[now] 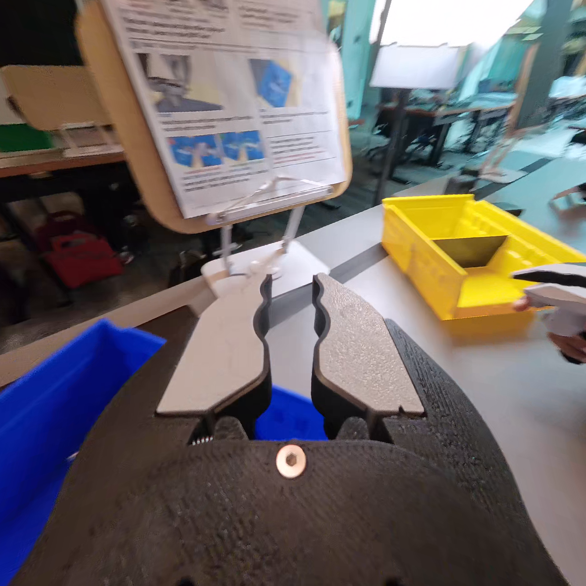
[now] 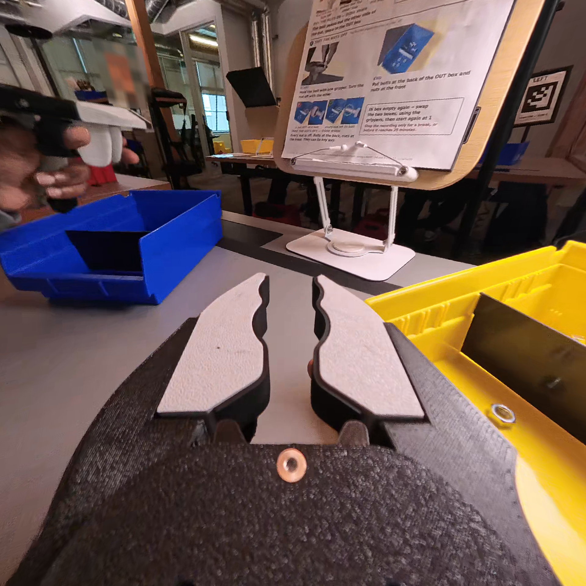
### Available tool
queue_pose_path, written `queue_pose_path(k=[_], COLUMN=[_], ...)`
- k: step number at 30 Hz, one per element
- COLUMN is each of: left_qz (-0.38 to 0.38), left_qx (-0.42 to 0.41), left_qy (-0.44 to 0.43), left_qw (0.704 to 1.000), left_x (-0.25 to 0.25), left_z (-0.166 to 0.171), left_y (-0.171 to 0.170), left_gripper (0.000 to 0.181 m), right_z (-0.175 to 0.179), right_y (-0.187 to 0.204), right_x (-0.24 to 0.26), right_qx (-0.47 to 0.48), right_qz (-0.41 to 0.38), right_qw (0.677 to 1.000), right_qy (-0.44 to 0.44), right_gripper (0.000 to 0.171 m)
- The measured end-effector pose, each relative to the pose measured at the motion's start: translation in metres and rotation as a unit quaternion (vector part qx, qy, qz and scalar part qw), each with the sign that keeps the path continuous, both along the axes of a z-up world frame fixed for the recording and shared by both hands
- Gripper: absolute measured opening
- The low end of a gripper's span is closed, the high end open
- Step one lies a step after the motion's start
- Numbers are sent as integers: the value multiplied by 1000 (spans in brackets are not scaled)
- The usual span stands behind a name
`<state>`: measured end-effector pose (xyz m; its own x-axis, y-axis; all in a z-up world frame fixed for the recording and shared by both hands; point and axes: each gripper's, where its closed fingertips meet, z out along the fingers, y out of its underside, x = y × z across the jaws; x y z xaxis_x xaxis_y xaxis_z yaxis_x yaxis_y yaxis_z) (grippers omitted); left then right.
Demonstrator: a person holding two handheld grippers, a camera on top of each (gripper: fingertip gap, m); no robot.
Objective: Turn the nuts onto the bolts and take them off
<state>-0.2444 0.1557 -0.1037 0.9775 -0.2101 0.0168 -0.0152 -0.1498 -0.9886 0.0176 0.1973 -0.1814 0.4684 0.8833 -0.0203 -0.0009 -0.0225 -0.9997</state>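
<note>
Since the left view is blurry, the blue plastic bin (image 2: 111, 247) contents are hidden. One silver hex nut (image 2: 503, 414) sits in the yellow plastic bin (image 2: 459, 304), near its dark divider (image 2: 523, 348). Left gripper (image 1: 291, 282) and right gripper (image 2: 290, 282) both gape slightly, holding nothing.

Empty tongs (image 2: 291, 282) gape; nut (image 2: 503, 414) in yellow bin (image 2: 412, 312), seemingly.

blue bin (image 2: 177, 250), yellow bin (image 2: 475, 320) (black dividers)
</note>
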Motion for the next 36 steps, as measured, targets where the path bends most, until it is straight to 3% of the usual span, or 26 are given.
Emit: queue_pose_path(k=[4,8,16,22,26,32,36], left_qz=[84,139,149,184,202,193,174], left_qx=[-121,-274,-457,-505,-508,-507,-454], left_qy=[46,36,57,41,31,35,80], left_qw=[988,951,875,842,837,839,870], left_x=[-87,-148,-183,-197,-204,-203,-196], left_z=[-15,-64,-167,-205,-217,-214,-177], left_y=[1,-1,1,8,13,11,15], left_gripper=[25,26,36,53,51,41,42], right_z=[-2,-12,-25,-30,-33,-36,-35], right_y=[-10,-16,-20,-19,-19,-17,-18], right_x=[-8,-12,-13,-13,-14,-13,-13], right_qx=[9,19,21,11,4,-4,-1], right_qz=[17,28,41,47,52,54,57], right_qw=[1000,999,998,998,997,997,997], right_qy=[0,-19,-44,-49,-53,-57,-55], right_gripper=[26,26,23,22,21,20,19])
